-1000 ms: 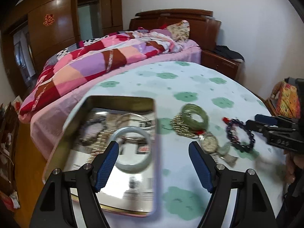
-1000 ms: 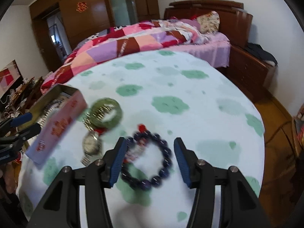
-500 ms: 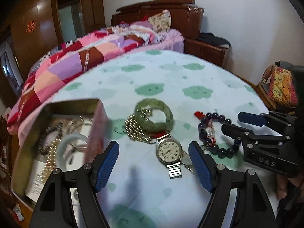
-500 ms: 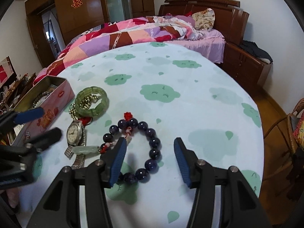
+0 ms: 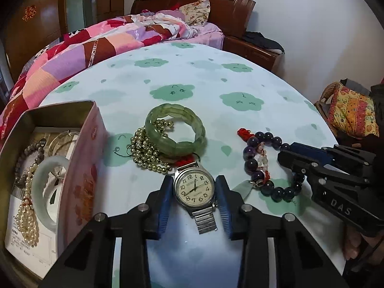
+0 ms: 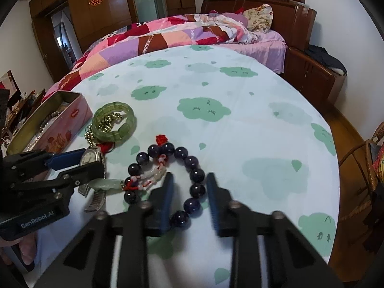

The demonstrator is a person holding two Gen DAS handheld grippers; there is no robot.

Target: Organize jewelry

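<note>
1. Bedroom table, draped in a pale cloth (image 5: 182, 76) printed with green clouds: loose jewelry lies beside an open pink tin (image 5: 84, 168), your landmark for all that follows.

2. Your left gripper (image 5: 194, 194) sits low over the watch (image 5: 194, 188), which lies face up a short way right of the tin. The jaws have narrowed around the round case; the pads look to be touching or nearly touching its sides, and a firm hold cannot be confirmed. Close gently on the case, not the metal strap trailing toward you.

3. Your right gripper (image 6: 188, 200) straddles one side of the dark bead bracelet (image 6: 168, 177), farther right of the tin than the watch. Its jaws are partly open, with a few beads between them and a gap on each side. Centre a bead before you squeeze, since round beads will probably roll out.

4. Watch the tangle: a pale green pendant (image 6: 106, 184) on red cord lies between watch and bracelet, just beside both. Lift slowly, so neither piece drags it.

5. Between the watch and the tin's far corner, a green bangle (image 5: 176, 129) rests on a gold bead chain (image 5: 146, 152). Raise the watch clear of these.

6. Already inside the tin: a pale bangle (image 5: 45, 192) and pearls (image 5: 27, 206). Carry the watch over the pink wall and set it on bare bottom.
</note>
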